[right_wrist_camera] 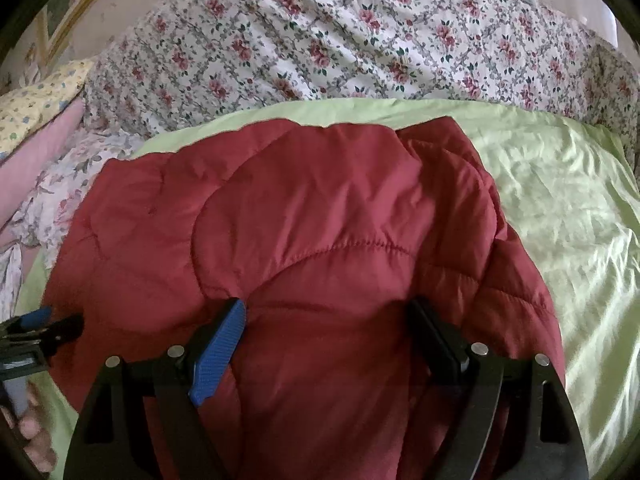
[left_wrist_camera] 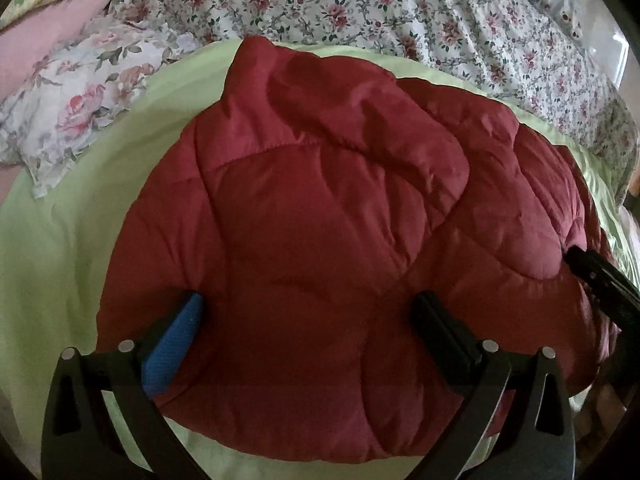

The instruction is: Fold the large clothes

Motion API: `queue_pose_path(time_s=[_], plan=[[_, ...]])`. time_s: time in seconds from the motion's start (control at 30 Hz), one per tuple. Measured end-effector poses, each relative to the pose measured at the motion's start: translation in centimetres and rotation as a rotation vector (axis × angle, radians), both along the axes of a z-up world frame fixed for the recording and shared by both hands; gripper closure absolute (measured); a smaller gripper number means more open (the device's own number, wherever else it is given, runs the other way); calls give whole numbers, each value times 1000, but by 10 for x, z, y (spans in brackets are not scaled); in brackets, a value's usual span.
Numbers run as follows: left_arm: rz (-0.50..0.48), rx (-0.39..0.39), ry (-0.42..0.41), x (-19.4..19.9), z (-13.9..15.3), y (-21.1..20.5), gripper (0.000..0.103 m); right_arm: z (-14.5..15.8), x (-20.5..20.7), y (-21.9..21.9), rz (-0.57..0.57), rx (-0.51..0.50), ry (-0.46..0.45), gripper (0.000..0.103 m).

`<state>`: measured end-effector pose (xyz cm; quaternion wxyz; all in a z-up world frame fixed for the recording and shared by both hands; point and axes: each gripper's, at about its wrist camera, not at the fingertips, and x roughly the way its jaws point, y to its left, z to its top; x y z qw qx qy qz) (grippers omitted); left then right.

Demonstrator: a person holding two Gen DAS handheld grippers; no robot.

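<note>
A red quilted puffer jacket (left_wrist_camera: 320, 216) lies bunched on a light green sheet (left_wrist_camera: 64, 240); it also fills the right wrist view (right_wrist_camera: 304, 240). My left gripper (left_wrist_camera: 308, 304) is open, its jaws spread wide over the jacket's near part, nothing pinched between them. My right gripper (right_wrist_camera: 328, 308) is open too, jaws wide over the jacket's near edge. The right gripper's tip shows at the right of the left wrist view (left_wrist_camera: 592, 272). The left gripper shows at the left edge of the right wrist view (right_wrist_camera: 36, 328).
A floral quilt (right_wrist_camera: 360, 40) is piled behind the jacket. A floral pillow (left_wrist_camera: 80, 96) and a pink pillow (left_wrist_camera: 48, 36) lie at the far left. The green sheet (right_wrist_camera: 560, 208) spreads to the right of the jacket.
</note>
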<state>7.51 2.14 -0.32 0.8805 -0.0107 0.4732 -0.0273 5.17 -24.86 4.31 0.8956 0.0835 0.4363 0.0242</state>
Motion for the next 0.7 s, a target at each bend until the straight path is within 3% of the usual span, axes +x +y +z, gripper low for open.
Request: queue_pose_path(time_s=[0.33, 0.7], plan=[[3, -17, -8, 1, 1, 1, 0, 39, -55, 7, -10, -31, -95, 18], [0, -92, -51, -36, 29, 15, 0, 8, -57, 8, -14, -48, 13, 17]])
